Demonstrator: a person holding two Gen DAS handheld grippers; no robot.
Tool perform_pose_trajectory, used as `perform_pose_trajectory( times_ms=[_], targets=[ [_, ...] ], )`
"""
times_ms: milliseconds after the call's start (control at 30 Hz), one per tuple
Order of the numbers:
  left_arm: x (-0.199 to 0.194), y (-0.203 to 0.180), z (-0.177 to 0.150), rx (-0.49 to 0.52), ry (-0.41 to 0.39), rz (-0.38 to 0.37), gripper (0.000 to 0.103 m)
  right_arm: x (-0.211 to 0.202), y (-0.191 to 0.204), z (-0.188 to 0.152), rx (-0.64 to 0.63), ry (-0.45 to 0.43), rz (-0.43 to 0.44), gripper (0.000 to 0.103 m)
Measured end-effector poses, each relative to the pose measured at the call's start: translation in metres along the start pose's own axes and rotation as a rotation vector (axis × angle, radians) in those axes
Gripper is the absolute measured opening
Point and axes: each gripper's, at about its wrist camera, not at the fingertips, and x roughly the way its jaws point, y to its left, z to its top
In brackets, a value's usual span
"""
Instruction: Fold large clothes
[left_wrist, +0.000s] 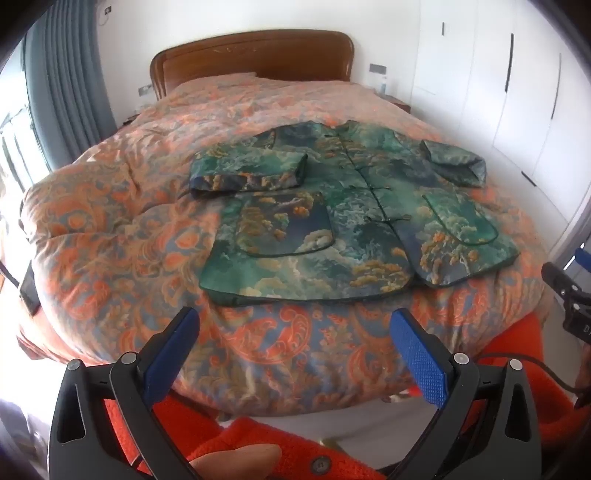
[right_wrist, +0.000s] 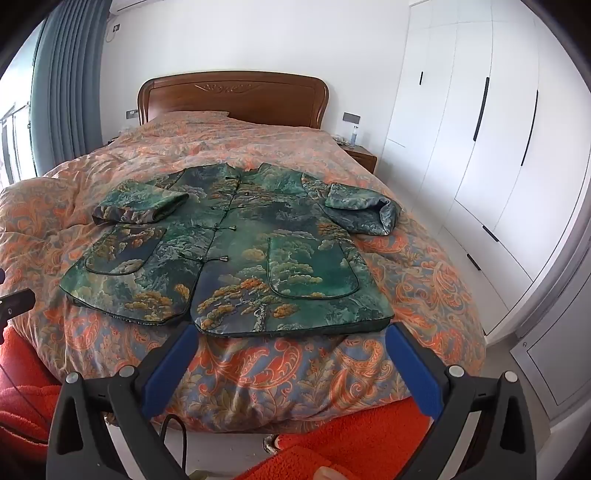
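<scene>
A green jacket (left_wrist: 343, 206) with a tree and cloud print lies flat, front up and buttoned, on the bed; it also shows in the right wrist view (right_wrist: 236, 254). Its left sleeve (left_wrist: 247, 168) is folded in over the chest. Its right sleeve (right_wrist: 364, 214) lies bent at the side. My left gripper (left_wrist: 295, 325) is open and empty, held above the near bed edge just short of the hem. My right gripper (right_wrist: 291, 341) is open and empty, at the hem's near right corner.
The bed carries an orange and blue paisley duvet (right_wrist: 295, 369) and a wooden headboard (right_wrist: 232, 98). White wardrobes (right_wrist: 480, 147) line the right wall. A grey curtain (right_wrist: 66, 92) hangs at left. My orange knit clothing (left_wrist: 280, 450) fills the bottom.
</scene>
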Motion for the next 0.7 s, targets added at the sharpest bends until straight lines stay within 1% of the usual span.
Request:
perform_pose_trajectory(
  times_ms=[700],
  targets=[
    [0.0016,-0.0009,-0.0003,-0.007,0.006,-0.011,0.103,-0.0027,0.0000,-0.0002,-0.002,-0.006,-0.001,0.103]
  ],
)
